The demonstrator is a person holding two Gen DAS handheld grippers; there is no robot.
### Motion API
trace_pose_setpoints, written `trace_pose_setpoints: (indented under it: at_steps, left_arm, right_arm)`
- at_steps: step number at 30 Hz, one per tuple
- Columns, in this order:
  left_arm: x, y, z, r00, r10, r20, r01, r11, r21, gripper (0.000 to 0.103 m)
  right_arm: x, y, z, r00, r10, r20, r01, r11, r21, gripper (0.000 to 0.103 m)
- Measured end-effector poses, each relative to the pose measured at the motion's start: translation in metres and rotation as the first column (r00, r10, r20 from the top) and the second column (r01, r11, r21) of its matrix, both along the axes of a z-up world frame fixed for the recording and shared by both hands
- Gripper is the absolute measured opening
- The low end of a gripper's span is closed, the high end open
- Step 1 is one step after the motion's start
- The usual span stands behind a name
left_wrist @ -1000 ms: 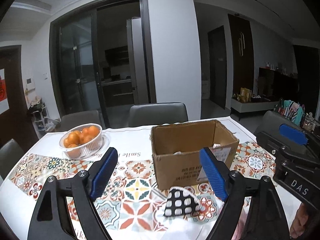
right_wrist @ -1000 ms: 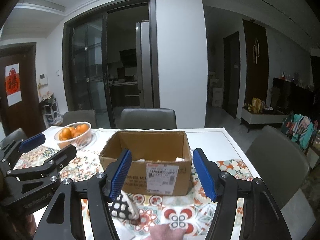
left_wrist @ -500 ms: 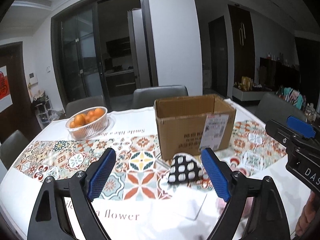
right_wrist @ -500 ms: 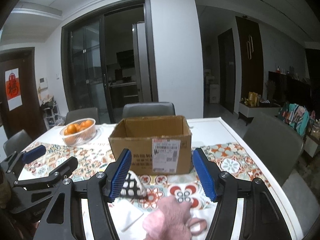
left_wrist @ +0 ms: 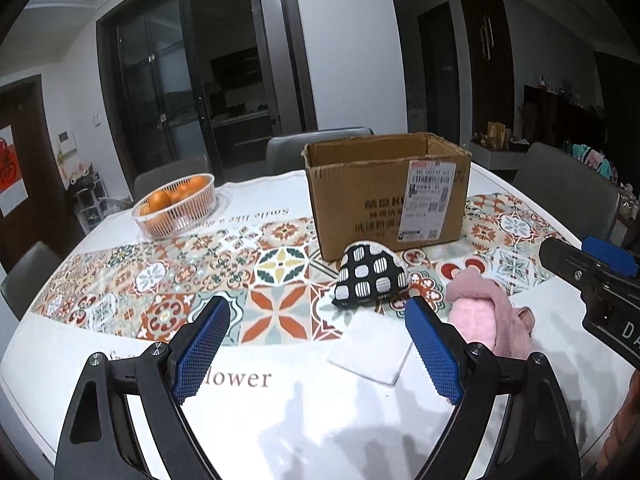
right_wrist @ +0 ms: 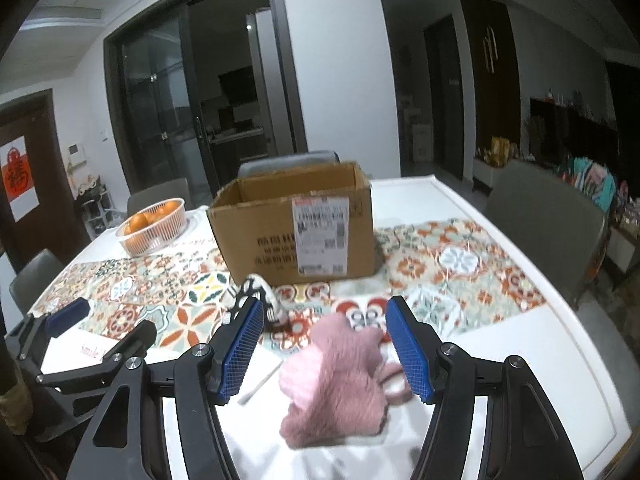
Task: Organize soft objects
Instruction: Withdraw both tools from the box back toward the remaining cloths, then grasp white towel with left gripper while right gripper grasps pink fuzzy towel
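Between the spread right tongs lies a fluffy pink plush toy on the table, untouched. Left tongs, jaws just opening wider, hold nothing beside a black-and-white checked pouch.

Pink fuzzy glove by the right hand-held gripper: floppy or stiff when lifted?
Probably floppy: the pink glove lies crumpled and fuzzy on the table. Likely light, and it should sag from a pinch. Fuzz looks grippy, not slippery.

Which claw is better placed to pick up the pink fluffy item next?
Right, probably. The right claw stands open with the pink fluffy item between its pads, untouched. The left claw, also open, faces a white folded cloth; the pink item lies off to its side.
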State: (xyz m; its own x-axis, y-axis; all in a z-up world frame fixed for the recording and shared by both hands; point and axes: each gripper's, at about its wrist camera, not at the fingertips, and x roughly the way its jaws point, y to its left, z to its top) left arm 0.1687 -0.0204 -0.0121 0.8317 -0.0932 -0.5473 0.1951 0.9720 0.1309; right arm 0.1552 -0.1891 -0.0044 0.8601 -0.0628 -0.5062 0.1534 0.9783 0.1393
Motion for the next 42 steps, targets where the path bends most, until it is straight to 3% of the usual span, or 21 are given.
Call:
trace_pose_setpoints:
  at_steps: [16, 30, 42]
  left_arm:
    - [0.019, -0.011, -0.051, 0.992, -0.024, -0.123, 0.029, 0.999, 0.042, 0.089]
    - [0.059, -0.028, -0.086, 0.97, -0.061, -0.234, 0.065, 0.998, 0.009, 0.089]
    - [0.077, -0.041, -0.11, 0.948, -0.072, -0.31, 0.079, 0.997, 0.013, 0.082]
  right_arm:
    - [0.008, -0.001, -0.042, 0.995, -0.004, -0.098, 0.006, 1.0, 0.017, 0.065]
    - [0.033, -0.012, -0.07, 0.988, -0.023, -0.151, 0.033, 0.998, 0.061, 0.064]
    - [0.045, -0.014, -0.082, 0.986, -0.015, -0.166, 0.029, 0.996, 0.083, 0.045]
